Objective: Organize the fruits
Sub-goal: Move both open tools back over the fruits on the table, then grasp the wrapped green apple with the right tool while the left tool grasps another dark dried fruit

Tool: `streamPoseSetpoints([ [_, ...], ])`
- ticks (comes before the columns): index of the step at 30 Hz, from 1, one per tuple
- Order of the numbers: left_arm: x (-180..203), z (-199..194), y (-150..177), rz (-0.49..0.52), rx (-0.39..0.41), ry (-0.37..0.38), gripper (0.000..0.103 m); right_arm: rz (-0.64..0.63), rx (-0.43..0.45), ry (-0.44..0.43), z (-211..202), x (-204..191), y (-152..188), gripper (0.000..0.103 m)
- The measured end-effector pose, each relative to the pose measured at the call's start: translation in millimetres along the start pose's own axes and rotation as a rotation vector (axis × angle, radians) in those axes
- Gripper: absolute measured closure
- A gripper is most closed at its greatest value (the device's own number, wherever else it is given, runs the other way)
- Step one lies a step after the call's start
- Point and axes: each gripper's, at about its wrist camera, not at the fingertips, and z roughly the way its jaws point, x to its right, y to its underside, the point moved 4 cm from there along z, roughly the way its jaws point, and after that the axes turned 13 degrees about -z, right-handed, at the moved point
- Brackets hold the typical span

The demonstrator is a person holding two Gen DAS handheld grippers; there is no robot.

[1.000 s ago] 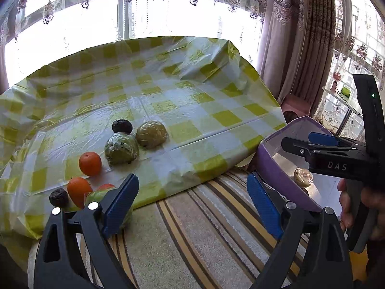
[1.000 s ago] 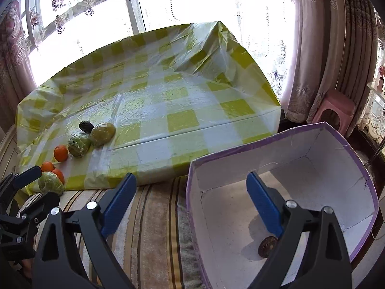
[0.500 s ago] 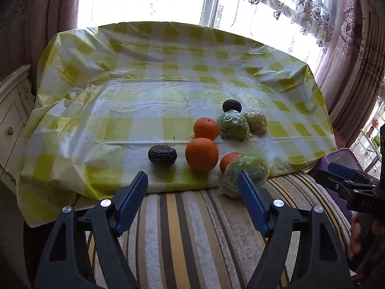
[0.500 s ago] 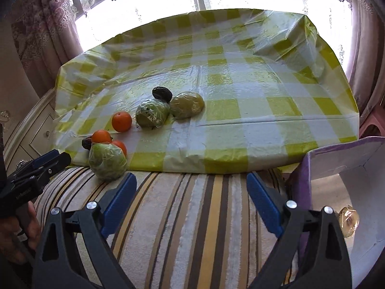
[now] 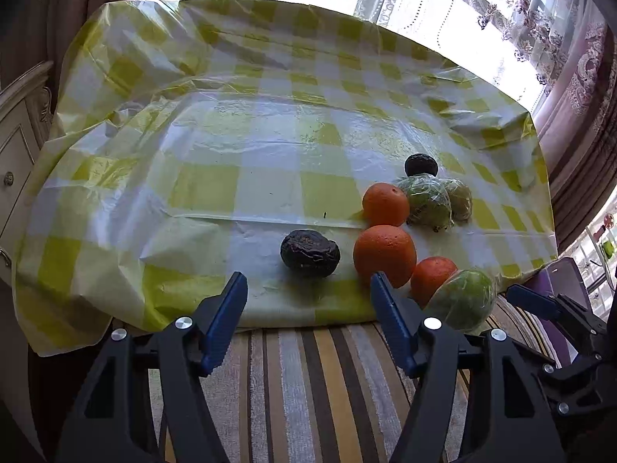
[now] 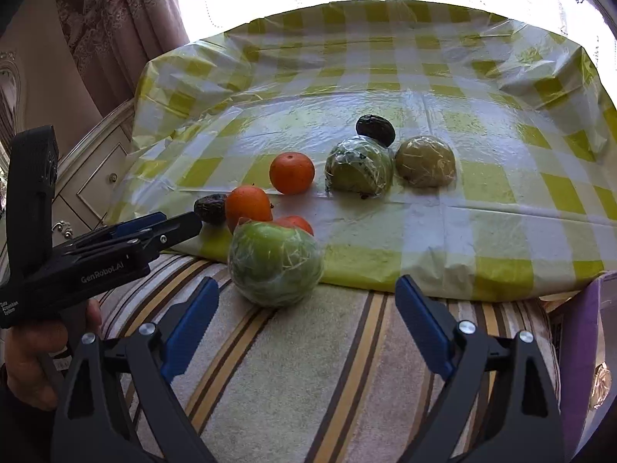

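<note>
Fruits lie on a yellow-checked plastic sheet (image 5: 216,177). My left gripper (image 5: 307,285) hovers over the striped cushion with its jaws closing and nothing between them. A dark wrinkled fruit (image 5: 310,253) lies just beyond its tips, and an orange (image 5: 385,255) sits to the right. My right gripper (image 6: 306,289) is open, and a film-wrapped green fruit (image 6: 275,264) rests at the sheet's edge just ahead of its fingers. Behind are more oranges (image 6: 292,173), a wrapped green fruit (image 6: 358,166), a wrapped yellowish fruit (image 6: 426,161) and another dark fruit (image 6: 376,124).
A purple box (image 6: 586,347) stands at the right edge, with a wrapped item (image 6: 601,382) inside. A striped cushion (image 6: 308,366) lies under both grippers. A pale cabinet (image 5: 15,162) stands at the left, and curtains and a bright window are behind.
Both views have swung left, away from the purple box and onto the fruits. The left jaws have narrowed. The right jaws keep the same width.
</note>
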Motion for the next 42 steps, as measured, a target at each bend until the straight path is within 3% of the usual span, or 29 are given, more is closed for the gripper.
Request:
streamPoseSetpoints([
  [14, -3.4, 30.2, -16.5, -0.009, -0.068, 0.039, 0.049, 0.024, -0.035, -0.021, 24.4, -8.2, -9.8, 0.012],
  [18, -4.0, 31.8, -16.9, -0.007, -0.067, 0.041, 0.051, 0.04, -0.044, -0.033, 29.3, -7.4, -10.8, 0.021],
  [26, -0.9, 32.6, -15.9, 0.009, -0.068, 0.047, 0.067, 0.023, -0.06, -0.042, 34.8, -12.7, -11.4, 0.042],
  [42, -1.7, 11.6, -10.4, 0.011, -0.013, 0.018, 0.067, 0.005, -0.028, -0.028, 14.7, -18.5, -5.7, 0.043],
])
